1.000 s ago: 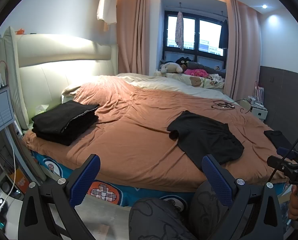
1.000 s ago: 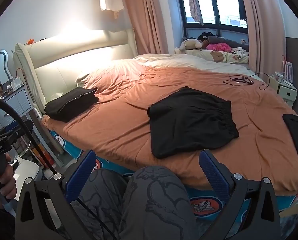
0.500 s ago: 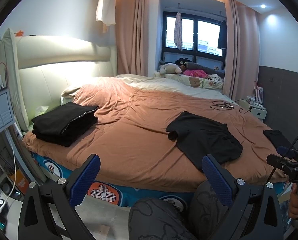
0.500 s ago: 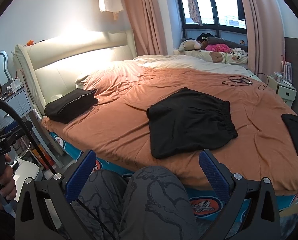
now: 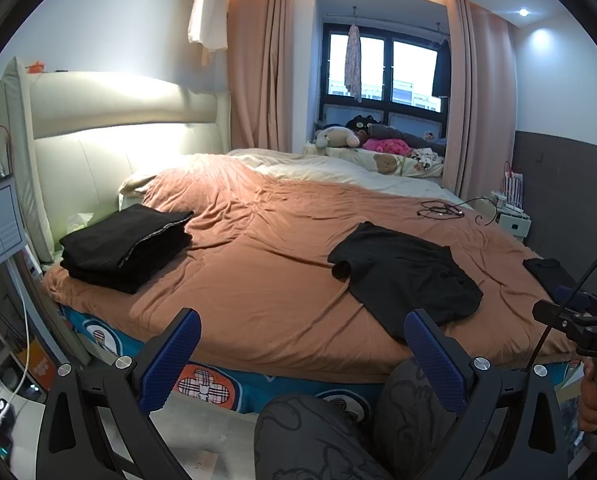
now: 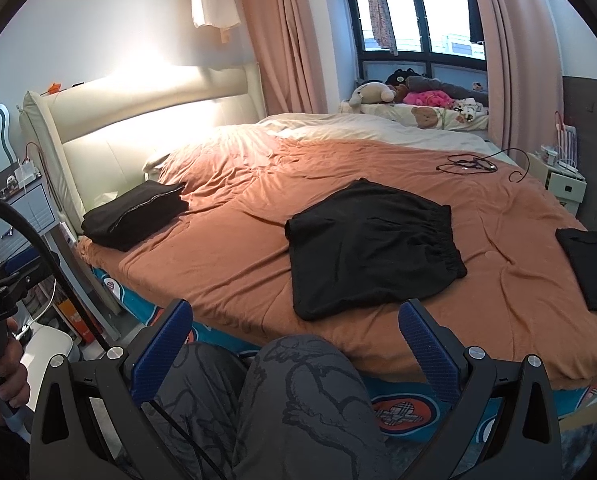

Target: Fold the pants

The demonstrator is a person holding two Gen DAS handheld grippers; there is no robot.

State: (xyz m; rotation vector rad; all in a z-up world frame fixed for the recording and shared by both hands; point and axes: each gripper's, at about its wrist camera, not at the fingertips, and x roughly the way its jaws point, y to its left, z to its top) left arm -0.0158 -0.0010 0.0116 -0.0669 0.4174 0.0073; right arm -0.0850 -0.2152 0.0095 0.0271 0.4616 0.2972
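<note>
Pants [image 6: 372, 246] are lying partly folded on the bed's brown cover [image 6: 234, 248], well apart from a black folded stack [image 6: 134, 214] by the headboard. Left hand-held gripper [image 5: 302, 356] and right hand-held gripper [image 6: 296, 350] are hovering wide and empty above the person's knees [image 6: 306, 392].

A wide bed [image 5: 258, 280] under a rust-brown cover is seen across the middle, with a lit cream headboard [image 5: 110, 120] at 10 o'clock. A dark-framed window [image 5: 382, 72] between pink curtains [image 5: 258, 60] is placed at 12 o'clock. A white nightstand [image 6: 566, 188] is set against a grey-panelled wall [image 5: 566, 184] at 3 o'clock.
</note>
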